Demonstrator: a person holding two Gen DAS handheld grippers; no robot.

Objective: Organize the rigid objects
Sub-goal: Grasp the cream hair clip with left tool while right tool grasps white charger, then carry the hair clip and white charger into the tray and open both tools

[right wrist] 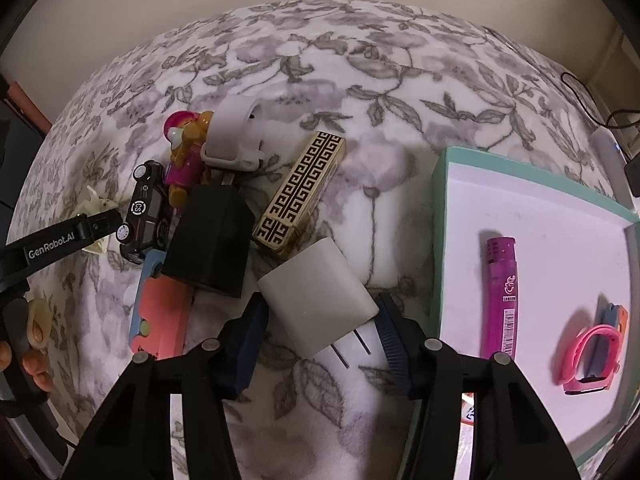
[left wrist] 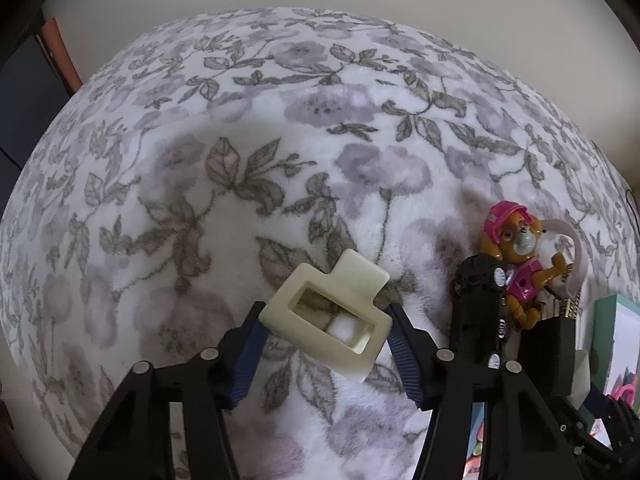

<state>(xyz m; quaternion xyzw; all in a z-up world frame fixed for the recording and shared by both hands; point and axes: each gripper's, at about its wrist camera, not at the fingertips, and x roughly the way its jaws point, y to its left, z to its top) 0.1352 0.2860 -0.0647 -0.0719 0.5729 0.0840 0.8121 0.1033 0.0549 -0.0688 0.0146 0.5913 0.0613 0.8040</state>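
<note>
Two things only lie in the teal-rimmed tray [right wrist: 440, 216] just right of the right claw [right wrist: 320, 320]: a purple lighter [right wrist: 500, 296] and a pink watch [right wrist: 588, 356], so I judge the sorting barely begun. That claw stands with jaws apart around a white charger [right wrist: 316, 296], not clearly gripping it; the left claw [left wrist: 324, 332] looks clamped on a cream clip [left wrist: 332, 316] above the floral blanket [left wrist: 280, 100]. Left and ahead of the right claw, a black adapter [right wrist: 212, 236], gold patterned box [right wrist: 304, 192], toy car [right wrist: 144, 212], pup figure [right wrist: 186, 152], pale case [right wrist: 236, 136] and coral toy [right wrist: 160, 312] wait unsorted
</note>
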